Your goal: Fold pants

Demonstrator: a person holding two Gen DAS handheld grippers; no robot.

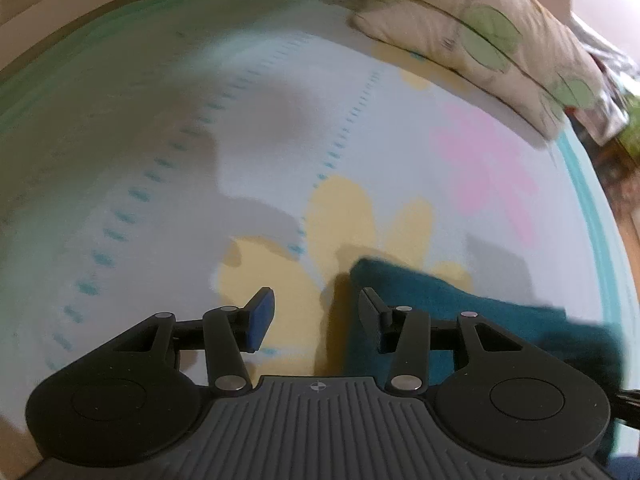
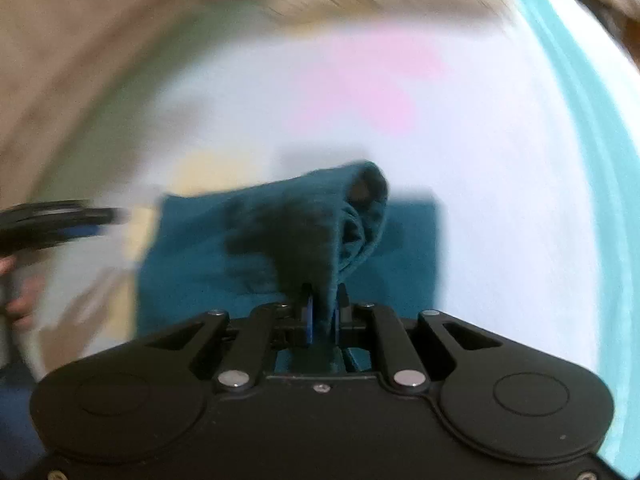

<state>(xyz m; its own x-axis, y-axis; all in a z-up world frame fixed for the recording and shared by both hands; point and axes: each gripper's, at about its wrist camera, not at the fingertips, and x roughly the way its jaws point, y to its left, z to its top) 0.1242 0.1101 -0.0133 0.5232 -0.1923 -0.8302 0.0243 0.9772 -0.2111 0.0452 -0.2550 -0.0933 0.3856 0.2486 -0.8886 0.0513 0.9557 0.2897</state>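
Dark teal pants (image 2: pixel 200 248) lie on a white bed sheet (image 2: pixel 480 160) printed with pink and yellow flowers. My right gripper (image 2: pixel 324 312) is shut on a bunched fold of the pants, which rises off the bed as a rumpled hump (image 2: pixel 344 208) between the blue pads. In the left wrist view the pants (image 1: pixel 420 300) lie low at the right, under the right finger. My left gripper (image 1: pixel 316 316) hovers open over the sheet beside the pants' edge, with nothing between its fingers. It also shows blurred as the left gripper (image 2: pixel 60 220) at the left edge of the right wrist view.
A beige pillow (image 1: pixel 480 28) with green leaf prints lies at the far right of the bed. The sheet has a teal border (image 2: pixel 580 120) along its right edge. A wooden floor shows beyond it. A hand (image 2: pixel 20 300) holds the left gripper.
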